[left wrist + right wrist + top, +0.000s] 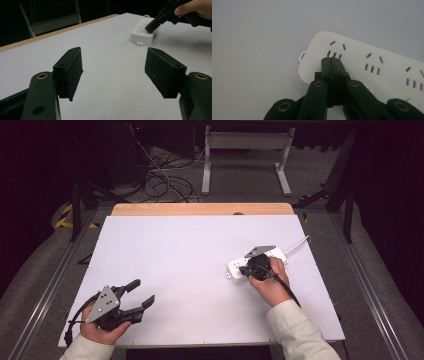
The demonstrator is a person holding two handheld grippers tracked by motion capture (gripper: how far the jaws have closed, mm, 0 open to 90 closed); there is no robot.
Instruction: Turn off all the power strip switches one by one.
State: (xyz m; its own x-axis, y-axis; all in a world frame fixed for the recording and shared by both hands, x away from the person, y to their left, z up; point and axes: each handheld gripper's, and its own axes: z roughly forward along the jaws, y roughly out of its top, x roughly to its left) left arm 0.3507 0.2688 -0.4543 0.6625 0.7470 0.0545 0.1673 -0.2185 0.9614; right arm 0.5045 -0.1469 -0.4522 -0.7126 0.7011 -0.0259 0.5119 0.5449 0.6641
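Nothing readable here, honestly: my white power strip (pixel 372 67) is just bare slots, no brand or label.

— Carrying everything? 
— White surface (pixel 190 270), matte and rectangular, with a bare wooden strip (pixel 200 209) along the far edge.
— Lying on it?
— White power strip (pixel 239 266), flat on the right half, sockets up, set at a slant; white cord (pixel 298 244) trailing toward the right edge.
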